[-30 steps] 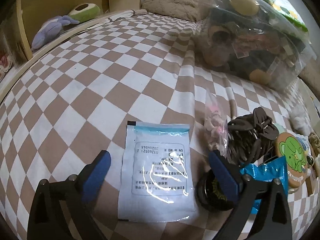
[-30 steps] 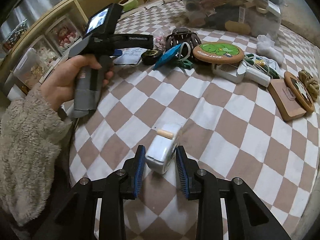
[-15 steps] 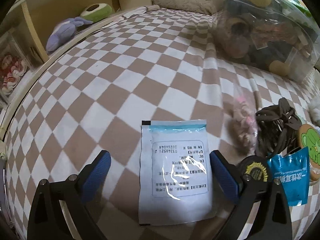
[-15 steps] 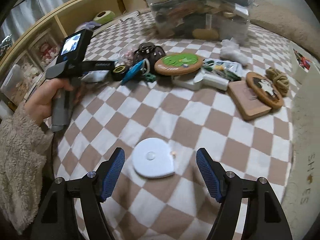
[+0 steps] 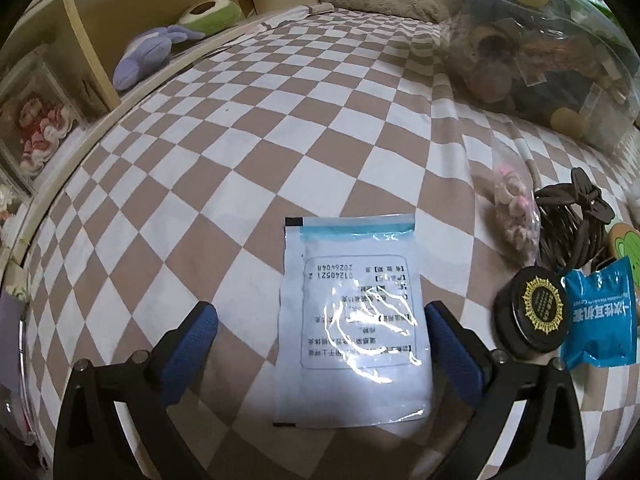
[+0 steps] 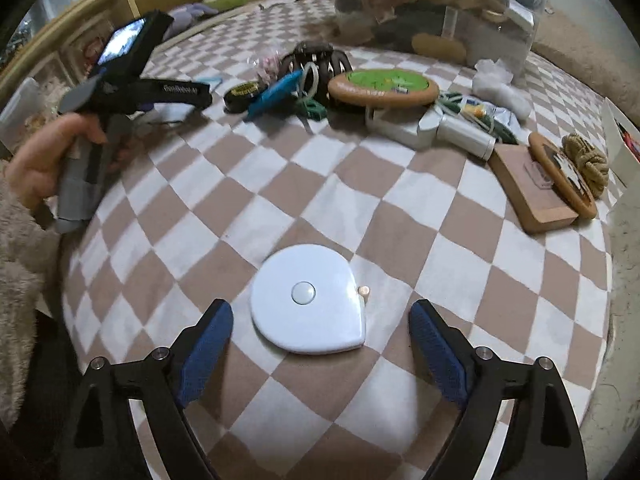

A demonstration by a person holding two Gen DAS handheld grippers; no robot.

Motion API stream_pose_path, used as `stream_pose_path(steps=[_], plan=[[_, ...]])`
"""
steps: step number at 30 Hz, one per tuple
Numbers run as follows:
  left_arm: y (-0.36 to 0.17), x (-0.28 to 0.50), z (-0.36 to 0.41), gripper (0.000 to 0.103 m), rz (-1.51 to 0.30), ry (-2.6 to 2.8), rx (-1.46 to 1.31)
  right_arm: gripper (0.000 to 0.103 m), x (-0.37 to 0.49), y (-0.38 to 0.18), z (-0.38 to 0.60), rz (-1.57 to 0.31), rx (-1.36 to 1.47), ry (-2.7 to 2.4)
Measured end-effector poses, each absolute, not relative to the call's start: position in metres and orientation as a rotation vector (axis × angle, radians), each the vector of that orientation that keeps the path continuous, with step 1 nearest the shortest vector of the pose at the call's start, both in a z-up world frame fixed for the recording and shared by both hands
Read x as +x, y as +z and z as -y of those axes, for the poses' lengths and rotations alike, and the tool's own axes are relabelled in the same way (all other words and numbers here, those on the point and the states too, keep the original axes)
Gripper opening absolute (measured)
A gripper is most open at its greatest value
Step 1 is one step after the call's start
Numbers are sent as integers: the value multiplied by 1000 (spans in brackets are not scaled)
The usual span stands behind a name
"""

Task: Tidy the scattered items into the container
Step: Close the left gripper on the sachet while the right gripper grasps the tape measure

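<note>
Tape measure [image 6: 308, 305], white & round, lies flat on the checkered bed cover [image 6: 420, 216], right in front of the right tool [image 6: 321, 322], whose blue pads are spread wide w/ nothing between them but the measure's near edge; no contact visible. Left tool [image 5: 320, 328] also spread wide, pads on either side of a flat pale-blue sachet [image 5: 352, 320] lying on the cover; right pad sits just beside the sachet's edge, can't tell if touching. Right of the sachet: black round tin [image 5: 530, 314] w/ gold emblem, touching a blue foil packet [image 5: 600, 316]; behind them a dark hair claw [image 5: 568, 228] and a small bag of pink bits [image 5: 514, 208]. Clear storage box [image 6: 436, 12], already full of stuff, stands at the far side of the bed, well apart from both tools. In right wrist view, more clutter in a row in front of the box: green round coaster [image 6: 382, 86], white gadget [image 6: 436, 130], wood block [image 6: 528, 184], rope knot [image 6: 586, 160]. Left hand [image 6: 52, 160] grips the left tool's handle at the bed's left side.
</note>
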State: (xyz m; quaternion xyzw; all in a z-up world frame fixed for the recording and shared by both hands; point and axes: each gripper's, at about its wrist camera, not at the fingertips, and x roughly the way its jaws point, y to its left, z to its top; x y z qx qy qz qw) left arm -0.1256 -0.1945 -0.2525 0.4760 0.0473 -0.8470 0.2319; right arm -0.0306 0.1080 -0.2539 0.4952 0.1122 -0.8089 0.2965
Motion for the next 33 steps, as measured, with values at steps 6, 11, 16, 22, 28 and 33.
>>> stream_pose_path(steps=[6,11,16,22,28,33], plan=[[-253,-123,195,103,-155,-2341,1291,103,-33,-258,-109,-176,1358,-2218],[-251,-121,188,97,-123,-2357,1280,101,-26,-258,-106,-222,1313,-2249],[-247,-121,176,75,-78,-2398,1288,72,-27,-252,-109,-231,1273,-2295],[-244,-120,173,56,-107,-2437,1286,58,-27,-249,-109,-242,1252,-2295],[-241,-119,173,50,-153,-2443,1269,58,-30,-247,-113,-214,1248,-2282],[-239,-117,174,47,-212,-2452,1252,58,-33,-245,-117,-192,1250,-2291]])
